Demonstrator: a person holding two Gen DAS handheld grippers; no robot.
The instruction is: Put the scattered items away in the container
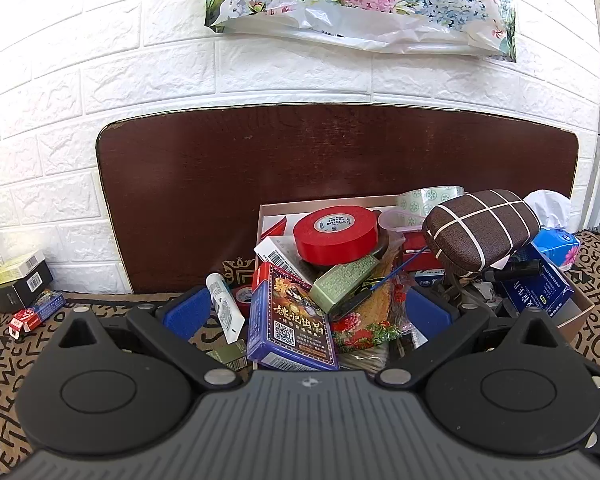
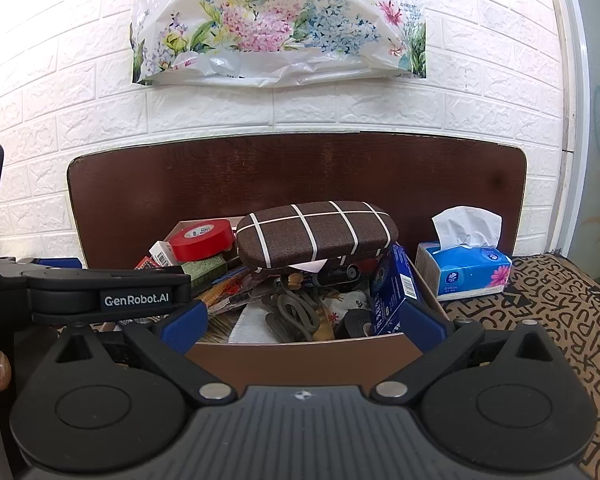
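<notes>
A cardboard box (image 2: 300, 354) is piled high with items: a red tape roll (image 1: 334, 234), a brown checked glasses case (image 1: 480, 230), a blue card box (image 1: 290, 324) and a green box (image 1: 346, 282). The case (image 2: 316, 234) and the red tape roll (image 2: 202, 238) also show in the right wrist view. My left gripper (image 1: 306, 318) is open and empty, with the card box between its blue pads. A white tube (image 1: 224, 306) lies outside the box by the left pad. My right gripper (image 2: 300, 324) is open and empty at the box's near wall.
Small boxes (image 1: 20, 292) lie at the far left on the patterned cloth (image 1: 4, 360). A blue tissue pack (image 2: 464, 268) stands right of the box. A brown board (image 2: 292, 172) leans on the white brick wall behind. The left gripper's body (image 2: 100, 296) crosses the right wrist view.
</notes>
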